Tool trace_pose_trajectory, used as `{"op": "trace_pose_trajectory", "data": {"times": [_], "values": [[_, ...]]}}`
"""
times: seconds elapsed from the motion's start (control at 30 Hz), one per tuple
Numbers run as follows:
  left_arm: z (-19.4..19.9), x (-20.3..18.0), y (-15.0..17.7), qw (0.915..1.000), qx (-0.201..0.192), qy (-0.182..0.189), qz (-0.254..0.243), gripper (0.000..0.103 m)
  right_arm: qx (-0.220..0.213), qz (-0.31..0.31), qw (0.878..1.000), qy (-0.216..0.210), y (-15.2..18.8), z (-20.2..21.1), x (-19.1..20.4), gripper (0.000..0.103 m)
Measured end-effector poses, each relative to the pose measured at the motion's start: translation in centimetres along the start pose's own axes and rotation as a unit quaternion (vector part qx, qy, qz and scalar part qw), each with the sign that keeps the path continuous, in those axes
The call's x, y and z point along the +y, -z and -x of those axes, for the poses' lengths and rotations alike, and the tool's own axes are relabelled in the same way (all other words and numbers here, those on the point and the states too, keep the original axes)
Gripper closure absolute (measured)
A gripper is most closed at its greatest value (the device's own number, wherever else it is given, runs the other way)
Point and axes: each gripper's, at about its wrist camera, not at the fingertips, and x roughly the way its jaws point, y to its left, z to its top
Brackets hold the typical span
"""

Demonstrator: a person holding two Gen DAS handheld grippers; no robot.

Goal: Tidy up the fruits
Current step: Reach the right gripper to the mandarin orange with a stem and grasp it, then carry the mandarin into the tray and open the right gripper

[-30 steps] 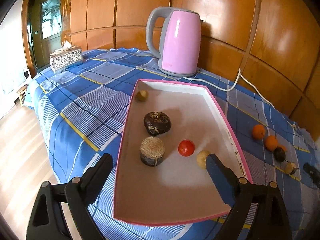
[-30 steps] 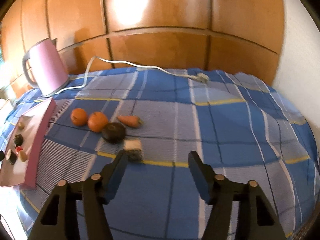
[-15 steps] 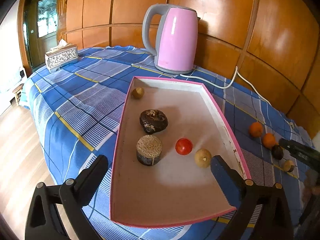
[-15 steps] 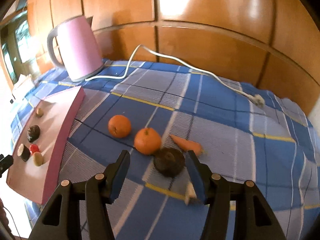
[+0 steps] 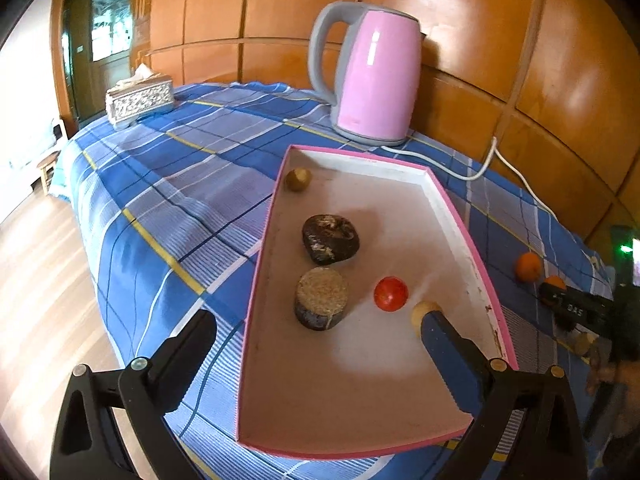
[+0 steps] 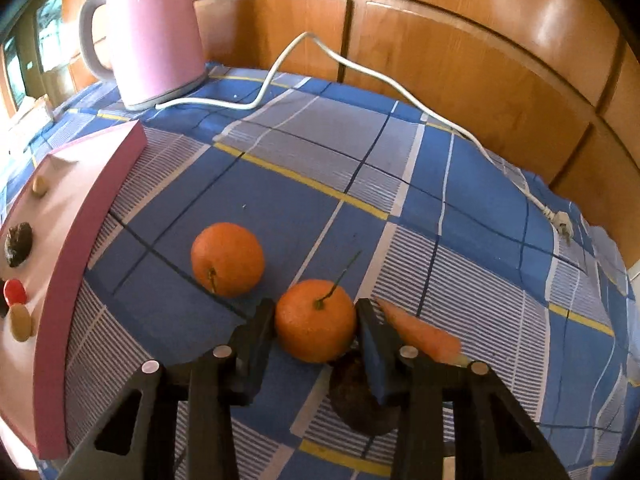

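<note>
The right gripper (image 6: 316, 312) has just been closing; its black fingers (image 6: 260, 324) now clasp a round, dimpled orange (image 6: 315, 320) on the checked desk cloth (image 6: 304, 184). The left gripper (image 5: 316, 328) gapes over the pink cardboard tray (image 5: 256, 304).

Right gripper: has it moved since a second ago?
Yes. The right gripper has swung toward the pink tray and kettle; its jaws have just been closing around the nearer orange.
</note>
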Motion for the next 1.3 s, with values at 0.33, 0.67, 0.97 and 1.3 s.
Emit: {"op": "trace_pose_trajectory", "data": {"times": [0.33,0.67,0.97,1.3], "values": [[0.3,0.3,-0.1,0.9999,0.0,-0.009,0.012,0.0,-0.058,-0.033,0.997,-0.027,0.3,5.0,0.1,0.063],[0.3,0.3,-0.2,0.9998,0.006,-0.008,0.015,0.0,-0.061,0.038,0.991,-0.113,0.0,6.9,6.1,0.063],[0.0,0.7,-0.3,0.9997,0.011,-0.007,0.019,0.0,-0.044,0.096,0.979,-0.172,-0.7,6.8,12.0,0.063],[-0.2,0.5,-0.2,0.9997,0.017,0.0,0.017,0.0,-0.026,0.097,0.979,-0.177,-4.5,4.0,16.1,0.062]]}}
